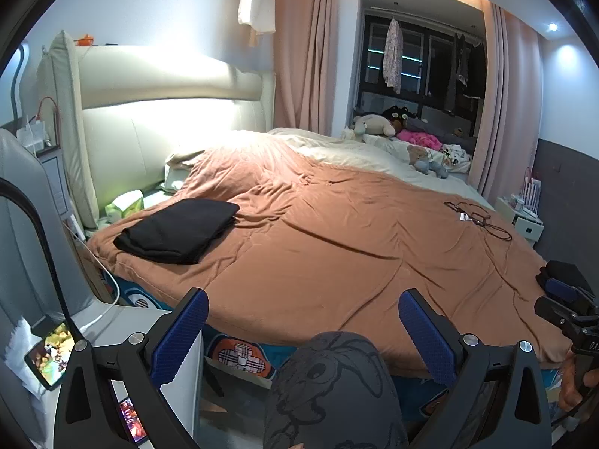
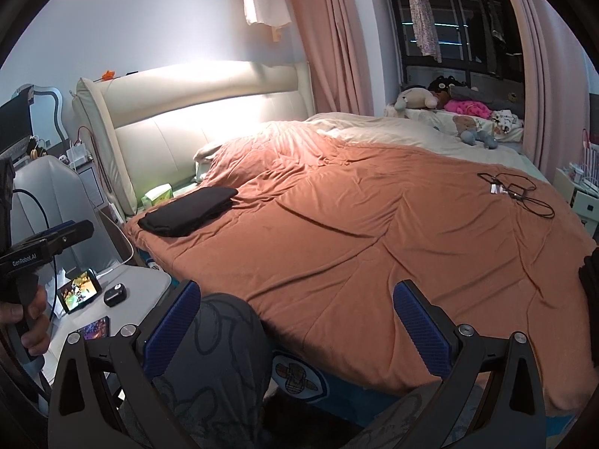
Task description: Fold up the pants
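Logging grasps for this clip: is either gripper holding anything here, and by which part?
Nothing is held. The left gripper and right gripper are both open and empty; the folded black pants lie untouched on the orange blanket.

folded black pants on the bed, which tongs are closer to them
Left. The left tongs sit at the near bed edge on the side where the folded black pants lie. The right tongs are further along that edge, away from them. Both are open and empty.
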Demonstrator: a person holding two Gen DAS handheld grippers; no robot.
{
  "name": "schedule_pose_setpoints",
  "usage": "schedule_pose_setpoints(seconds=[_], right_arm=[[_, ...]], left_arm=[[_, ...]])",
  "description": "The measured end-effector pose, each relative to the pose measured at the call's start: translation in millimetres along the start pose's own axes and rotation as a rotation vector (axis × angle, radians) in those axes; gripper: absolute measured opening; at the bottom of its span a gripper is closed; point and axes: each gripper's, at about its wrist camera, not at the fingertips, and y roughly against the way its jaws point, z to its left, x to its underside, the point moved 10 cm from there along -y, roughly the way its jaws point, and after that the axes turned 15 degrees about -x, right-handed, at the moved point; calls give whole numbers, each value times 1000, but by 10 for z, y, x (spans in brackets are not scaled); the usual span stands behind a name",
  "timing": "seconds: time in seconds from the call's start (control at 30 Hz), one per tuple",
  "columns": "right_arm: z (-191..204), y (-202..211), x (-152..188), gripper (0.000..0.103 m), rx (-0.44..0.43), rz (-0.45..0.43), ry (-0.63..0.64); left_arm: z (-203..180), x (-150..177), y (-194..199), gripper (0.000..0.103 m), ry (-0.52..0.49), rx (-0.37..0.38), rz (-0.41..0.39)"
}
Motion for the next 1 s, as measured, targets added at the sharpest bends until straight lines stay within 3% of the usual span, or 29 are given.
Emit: schedule_pose_setpoints(seconds=[1.0], right_arm=[[4,78,32,103,28,-4,0]], left_arm=[[-14,109,126,102,-10,7,-9]])
